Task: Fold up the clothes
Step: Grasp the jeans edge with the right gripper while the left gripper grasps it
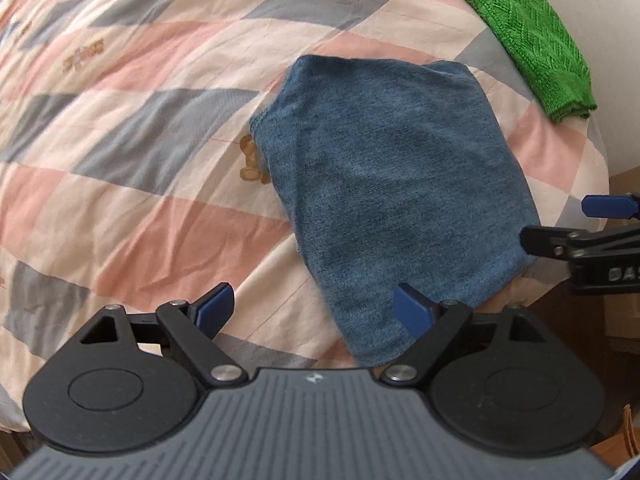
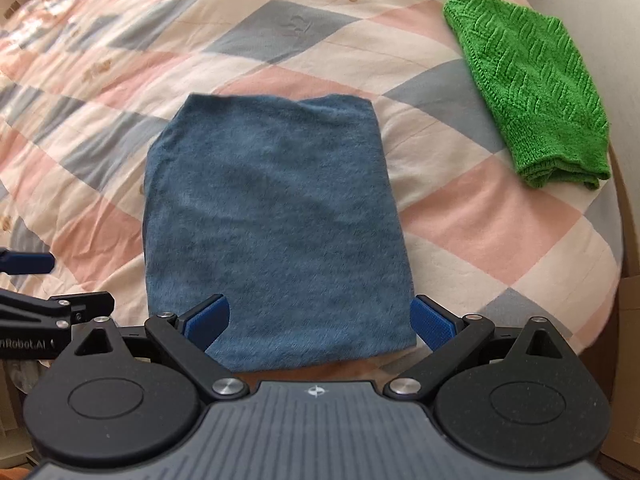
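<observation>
A blue garment [image 1: 392, 184] [image 2: 276, 216] lies folded into a flat rectangle on the patchwork quilt [image 1: 132, 128] [image 2: 492, 216]. My left gripper [image 1: 314, 312] hovers open near the garment's front left corner, nothing between its blue pads. Above the garment's near edge, my right gripper [image 2: 320, 320] is open, its pads spread about as wide as the cloth. The right gripper [image 1: 560, 220] also shows at the right edge of the left wrist view, and the left gripper [image 2: 56, 280] at the left edge of the right wrist view.
A folded green knitted garment [image 1: 532, 40] [image 2: 532, 88] rests at the far right of the bed, near its edge. The quilt stretches away to the left and back. A brown floor and cardboard box [image 1: 624, 312] lie beyond the bed's right side.
</observation>
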`<state>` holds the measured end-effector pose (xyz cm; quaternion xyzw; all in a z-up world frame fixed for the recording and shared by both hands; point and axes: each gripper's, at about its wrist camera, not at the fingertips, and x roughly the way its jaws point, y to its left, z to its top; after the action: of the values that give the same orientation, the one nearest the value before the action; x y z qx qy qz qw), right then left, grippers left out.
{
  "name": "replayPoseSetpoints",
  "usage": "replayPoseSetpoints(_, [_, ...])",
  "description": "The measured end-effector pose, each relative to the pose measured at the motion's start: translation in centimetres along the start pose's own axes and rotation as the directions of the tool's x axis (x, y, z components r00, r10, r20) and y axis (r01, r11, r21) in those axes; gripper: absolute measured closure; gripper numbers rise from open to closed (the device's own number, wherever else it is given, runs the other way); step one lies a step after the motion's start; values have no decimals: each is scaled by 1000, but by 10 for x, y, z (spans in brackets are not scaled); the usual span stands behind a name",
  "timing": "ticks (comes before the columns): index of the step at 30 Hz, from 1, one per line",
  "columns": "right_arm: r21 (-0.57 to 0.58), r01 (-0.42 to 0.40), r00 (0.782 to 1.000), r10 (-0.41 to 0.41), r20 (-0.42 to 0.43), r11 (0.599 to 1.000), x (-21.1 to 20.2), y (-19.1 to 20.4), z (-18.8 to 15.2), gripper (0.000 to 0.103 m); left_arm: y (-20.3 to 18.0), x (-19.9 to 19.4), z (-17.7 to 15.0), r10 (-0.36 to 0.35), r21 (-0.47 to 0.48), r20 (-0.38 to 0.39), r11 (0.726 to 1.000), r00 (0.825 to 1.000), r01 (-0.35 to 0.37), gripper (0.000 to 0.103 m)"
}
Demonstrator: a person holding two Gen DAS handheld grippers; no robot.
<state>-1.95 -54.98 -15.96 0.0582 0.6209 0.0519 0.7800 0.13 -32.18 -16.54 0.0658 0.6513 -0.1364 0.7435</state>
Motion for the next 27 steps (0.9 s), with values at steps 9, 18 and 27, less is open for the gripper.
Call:
replayPoseSetpoints(9, [39,-236,971,234,42,971,37,-86,13,5,22,41,-1,-139,-150,37,978,990,143,19])
replayPoseSetpoints(18, [-45,-504,864,503,-30,863,87,-112,38,6,45,76,-15,-262,-272,144,917,954,292,16])
replayPoseSetpoints(27, [-44,-616,786,610,-100,787,135,-111,55,10,56,114,-2,-405,-306,205,838,891,452,13])
